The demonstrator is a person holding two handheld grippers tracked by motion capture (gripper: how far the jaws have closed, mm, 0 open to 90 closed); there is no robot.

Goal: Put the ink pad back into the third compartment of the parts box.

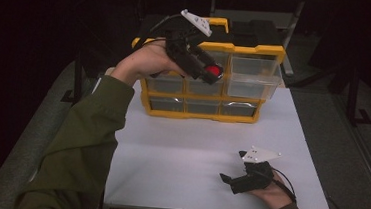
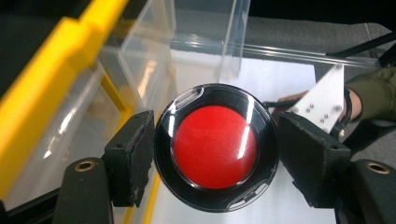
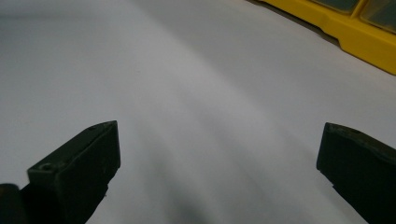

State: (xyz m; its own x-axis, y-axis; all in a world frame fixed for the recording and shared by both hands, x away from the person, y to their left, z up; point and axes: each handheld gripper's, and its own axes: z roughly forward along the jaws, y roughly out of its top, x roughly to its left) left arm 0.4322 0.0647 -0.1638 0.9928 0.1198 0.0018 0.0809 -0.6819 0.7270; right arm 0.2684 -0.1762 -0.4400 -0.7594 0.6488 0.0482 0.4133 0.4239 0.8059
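While my left hand is up at the cabinet, these are the bearings that matter:

Held thing: a round puck with a glossy black rim and a flat red face (image 2: 215,147), clamped across its width between the two black pads of my left hand-held gripper (image 1: 215,72); both pads press on the rim, so that hand-held gripper is closed on it.

Where it is: raised off the white table (image 1: 179,159), in front of the upper row of the yellow-framed organiser with clear plastic drawers (image 1: 250,52) that stands along the table's far edge.

Direction that counts: from the puck, the pulled-out clear drawer (image 1: 253,80) in the organiser's top right corner lies just to the right and slightly beyond; in the left gripper view its transparent walls stand directly ahead of the jaws.

Axis: the puck is a disc, so it has no long side; its red face points toward my camera, its edge toward the drawer.

Nearer hand: the left, by far.

Right hand-held gripper (image 1: 233,177): rests near the table's near right corner, well apart from the organiser, jaws spread wide with nothing between them.

Judgement: the next move looks like a short carry rightward over the drawer's rim before letting go.
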